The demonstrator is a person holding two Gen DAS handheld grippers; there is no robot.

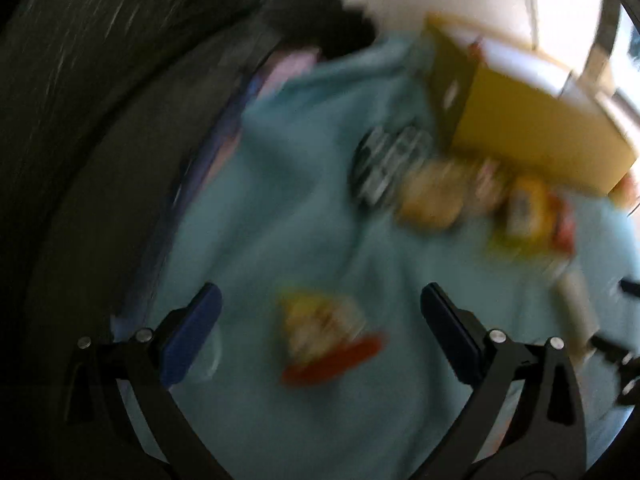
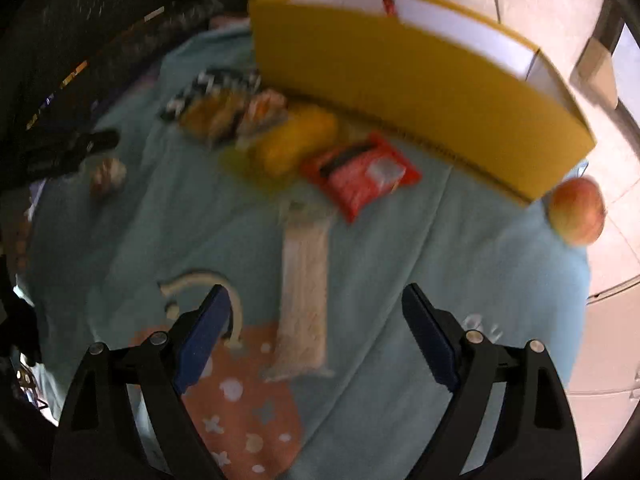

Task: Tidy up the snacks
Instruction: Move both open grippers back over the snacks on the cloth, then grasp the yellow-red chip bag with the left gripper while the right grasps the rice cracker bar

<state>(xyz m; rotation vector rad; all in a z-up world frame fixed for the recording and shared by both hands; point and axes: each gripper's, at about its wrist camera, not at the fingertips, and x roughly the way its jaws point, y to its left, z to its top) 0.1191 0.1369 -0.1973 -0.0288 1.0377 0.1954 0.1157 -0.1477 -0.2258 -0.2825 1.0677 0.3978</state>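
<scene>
Your yellow box point(image 2: 400, 76) stands at the blanket's point(image 2: 440, 240) far edge. Near its front lies the pale cracker sleeve point(image 2: 304, 296), between your right gripper's point(image 2: 316, 308) spread jaws, unpinched. Your left gripper point(image 1: 320, 312), jaws spread, frames a small yellow-red packet point(image 1: 324, 332).

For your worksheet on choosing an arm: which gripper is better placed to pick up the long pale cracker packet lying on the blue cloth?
The right gripper. Its open jaws already frame the long pale packet, lying lengthwise between them. The left gripper, also open, frames a small yellow-and-red snack instead.
</scene>
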